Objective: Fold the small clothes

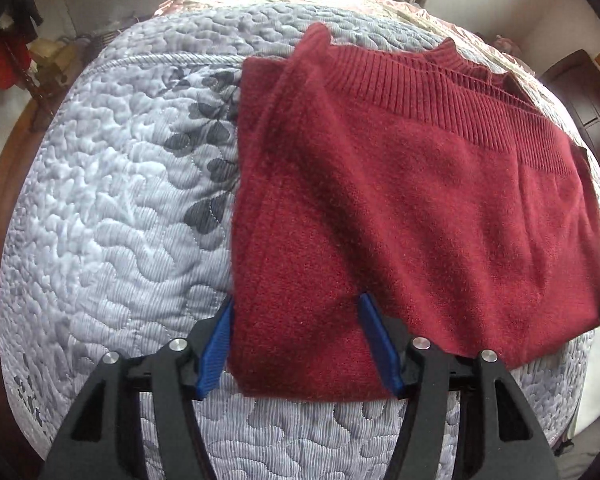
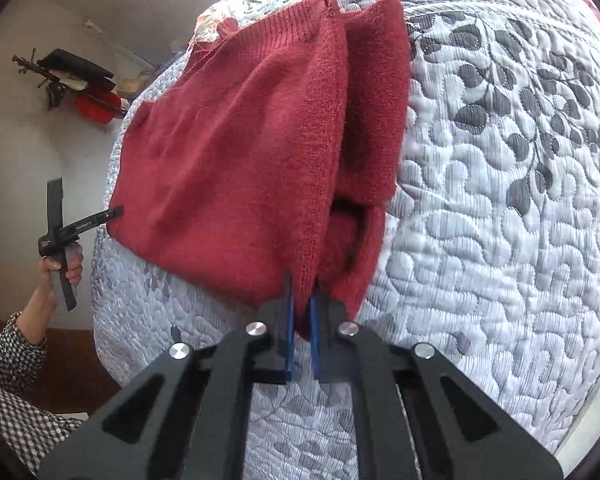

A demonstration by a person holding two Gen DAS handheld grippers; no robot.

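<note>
A dark red knitted sweater [image 1: 400,184] lies partly folded on the quilted bed cover [image 1: 112,200], ribbed hem at the far side. My left gripper [image 1: 297,299] is open, and the sweater's near left corner lies between its blue pads [image 1: 216,344], which do not pinch it. In the right wrist view the sweater [image 2: 228,160] has one side raised into a fold. My right gripper [image 2: 301,289] is shut on the near end of that folded edge. The left gripper [image 2: 114,212] shows there at the sweater's far corner, held by a hand [image 2: 60,268].
The grey-white quilt with a dark leaf print [image 2: 520,128] covers the bed around the sweater. A wooden bed frame [image 1: 4,184] runs along the left. A sleeve in a checked fabric [image 2: 16,376] is at lower left. Red and dark items [image 2: 96,108] sit beyond the bed.
</note>
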